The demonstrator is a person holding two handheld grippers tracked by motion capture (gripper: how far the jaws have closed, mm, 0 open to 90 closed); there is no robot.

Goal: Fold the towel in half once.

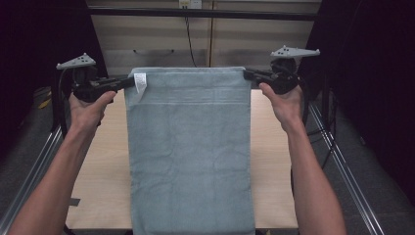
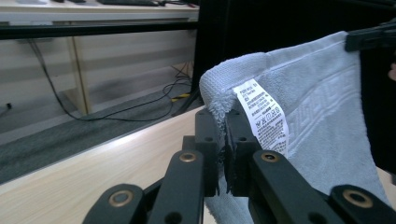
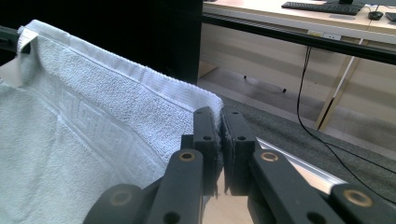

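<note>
Table: light wood, beneath the work. Towel: grey-blue terry, hanging from twelve o'clock toward six; judged soft, limp and light, best taken at its hemmed top corners. Left gripper at ten o'clock and right gripper at two o'clock: jaws clamped on those corners. Care label: beside the left jaws.

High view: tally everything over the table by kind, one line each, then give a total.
Towel: 1
White label on the towel: 1
Tools: 2, left tool and right tool, each shut on a top corner of the towel
Total: 4
</note>
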